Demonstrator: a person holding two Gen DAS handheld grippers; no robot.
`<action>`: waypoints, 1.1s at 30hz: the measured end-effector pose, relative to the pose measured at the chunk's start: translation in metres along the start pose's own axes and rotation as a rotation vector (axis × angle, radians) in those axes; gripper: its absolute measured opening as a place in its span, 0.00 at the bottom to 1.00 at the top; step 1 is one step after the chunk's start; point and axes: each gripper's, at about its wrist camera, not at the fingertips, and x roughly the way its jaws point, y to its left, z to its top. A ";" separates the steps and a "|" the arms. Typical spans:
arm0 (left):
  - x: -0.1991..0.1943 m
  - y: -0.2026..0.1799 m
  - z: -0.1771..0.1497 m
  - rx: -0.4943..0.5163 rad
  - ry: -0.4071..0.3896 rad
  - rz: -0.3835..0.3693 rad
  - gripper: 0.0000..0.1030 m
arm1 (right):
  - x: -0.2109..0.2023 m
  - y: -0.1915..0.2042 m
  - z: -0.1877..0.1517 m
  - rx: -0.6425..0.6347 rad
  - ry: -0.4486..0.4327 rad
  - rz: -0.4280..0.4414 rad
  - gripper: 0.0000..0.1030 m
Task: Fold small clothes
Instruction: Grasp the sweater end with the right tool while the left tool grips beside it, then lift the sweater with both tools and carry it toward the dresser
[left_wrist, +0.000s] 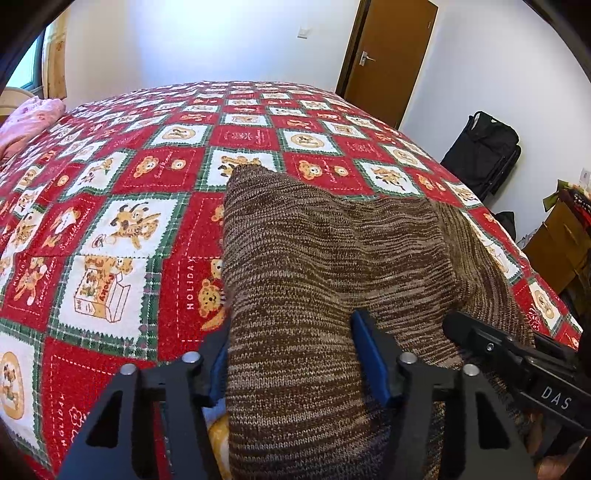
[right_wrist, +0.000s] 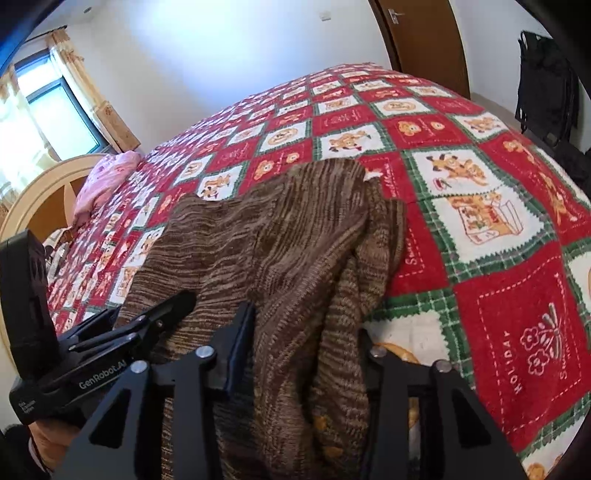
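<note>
A: Location of brown knit garment (left_wrist: 332, 258)?
B: Centre to lower right of the left wrist view, spread on the red patchwork bedspread (left_wrist: 110, 229); near hem bunched between both claws at bottom of frame, far corner reaching up toward frame centre

A: State of left gripper (left_wrist: 291, 354)?
B: Partly closed, clamped on a thick bundle of knit; blue pad (left_wrist: 369, 354) pressed against the cloth on the right, opposite finger (left_wrist: 218, 354) mostly hidden behind the fold

A: State of right gripper (right_wrist: 306, 343)?
B: Likewise partly closed, gripping a gathered fold of the same hem; left finger (right_wrist: 240, 339) against the knit, right finger largely buried under cloth

A: Governing relation?
B: Long axis running from bottom of frame up toward frame centre, away from both claws; both at the near edge, side by side, neither clearly nearer the far edge. Likely next: near hem carried up-frame over the far part, both claws level
</note>
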 end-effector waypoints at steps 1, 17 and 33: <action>-0.001 0.000 0.000 -0.001 -0.005 0.001 0.47 | -0.001 0.002 0.000 -0.008 -0.005 -0.005 0.37; -0.016 -0.013 0.002 0.062 -0.042 0.049 0.28 | -0.010 0.030 -0.003 -0.133 -0.073 -0.147 0.26; -0.114 -0.010 -0.007 0.075 -0.120 0.013 0.27 | -0.090 0.098 -0.020 -0.111 -0.166 -0.108 0.24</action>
